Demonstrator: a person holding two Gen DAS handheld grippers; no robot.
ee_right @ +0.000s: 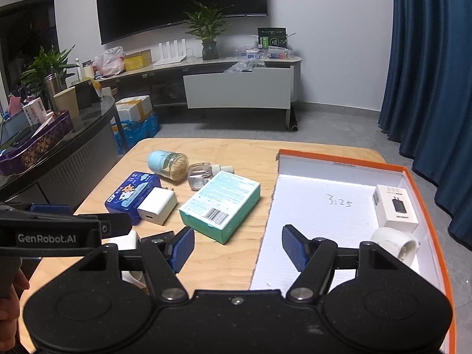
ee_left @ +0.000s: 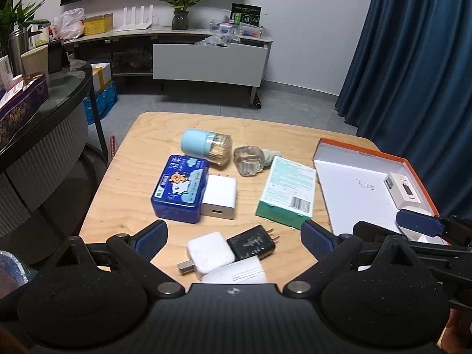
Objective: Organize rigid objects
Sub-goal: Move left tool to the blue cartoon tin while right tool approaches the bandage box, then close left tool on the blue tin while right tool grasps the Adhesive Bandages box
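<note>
On the wooden table (ee_left: 147, 135) lie a blue tin (ee_left: 179, 190), a white charger (ee_left: 219, 197), a toothpick jar with a blue cap (ee_left: 206, 146), a clear glass bottle (ee_left: 250, 159), a teal box (ee_left: 287, 191), a black plug (ee_left: 253, 243) and a white plug (ee_left: 209, 253). My left gripper (ee_left: 233, 240) is open, above the two plugs. The orange-rimmed white tray (ee_right: 339, 159) holds a white charger box (ee_right: 395, 206) and a white round object (ee_right: 395, 244). My right gripper (ee_right: 237, 249) is open over the tray's left edge.
A dark glass counter (ee_left: 59, 88) with boxes stands at the left. A TV cabinet (ee_left: 206, 65) with plants and clutter is at the back. Blue curtains (ee_left: 413, 59) hang at the right. Grey floor lies beyond the table.
</note>
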